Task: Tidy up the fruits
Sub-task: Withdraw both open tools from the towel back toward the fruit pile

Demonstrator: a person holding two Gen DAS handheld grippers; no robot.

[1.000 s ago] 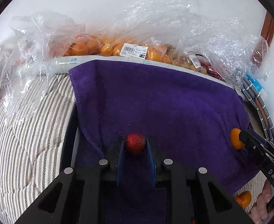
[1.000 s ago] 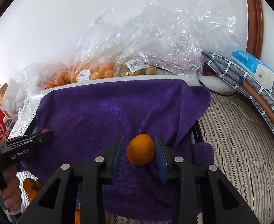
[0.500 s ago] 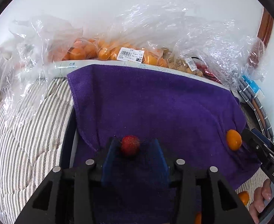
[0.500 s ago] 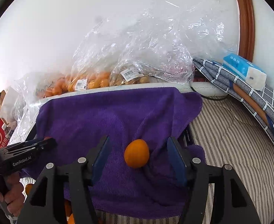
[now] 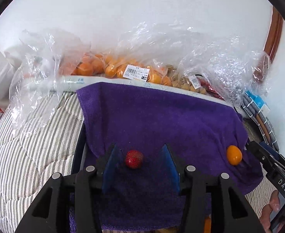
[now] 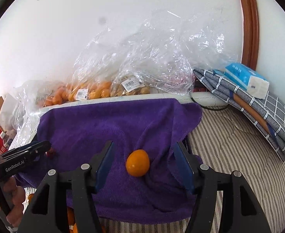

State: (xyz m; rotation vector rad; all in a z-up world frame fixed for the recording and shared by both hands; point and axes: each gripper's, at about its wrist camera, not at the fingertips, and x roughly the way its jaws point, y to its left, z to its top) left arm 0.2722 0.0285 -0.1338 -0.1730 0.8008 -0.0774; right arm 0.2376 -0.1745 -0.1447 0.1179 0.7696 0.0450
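Both releases done since a second ago: left claw (image 5: 140, 160) wide around strawberry (image 5: 134, 159), right claw (image 6: 142, 162) wide around kumquat (image 6: 137, 163); both resting on purple towel (image 5: 161, 120).

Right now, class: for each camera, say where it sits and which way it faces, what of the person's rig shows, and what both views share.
Left wrist: sits on the left gripper, facing the wall across the purple towel; open fingers flank a strawberry.
Right wrist: sits on the right gripper, facing likewise; open fingers flank an orange fruit.
Shared: towel, both fruits, bagged fruit, each other's gripper.
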